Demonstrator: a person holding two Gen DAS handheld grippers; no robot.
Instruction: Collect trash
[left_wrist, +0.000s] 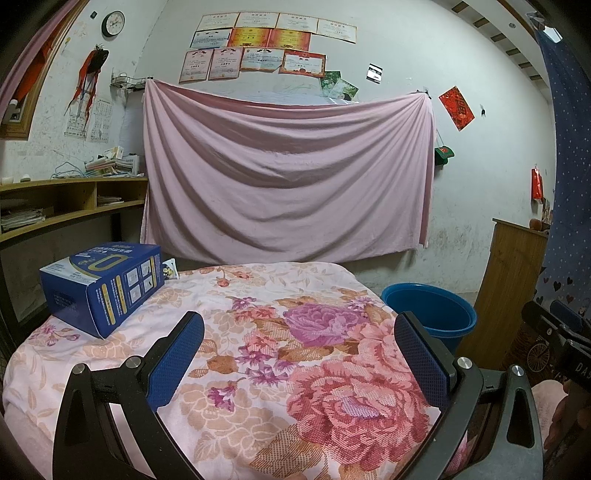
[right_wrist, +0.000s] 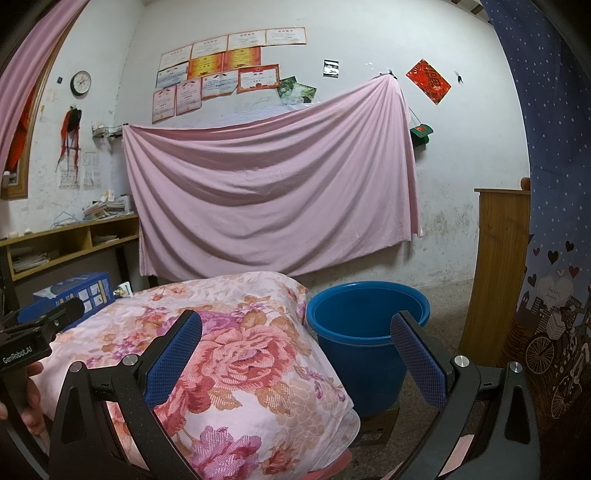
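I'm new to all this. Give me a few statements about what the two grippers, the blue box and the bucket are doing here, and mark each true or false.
1. The left gripper is open and holds nothing. True.
2. The blue box lies inside the blue bucket. False: it lies on the floral bedspread, on its left side.
3. The bucket stands on the floor beside the bed, right of it. True.
4. The right gripper is clamped on the box. False: it is open and empty.
5. The bucket is full of trash. False: the part of its inside in view shows none.
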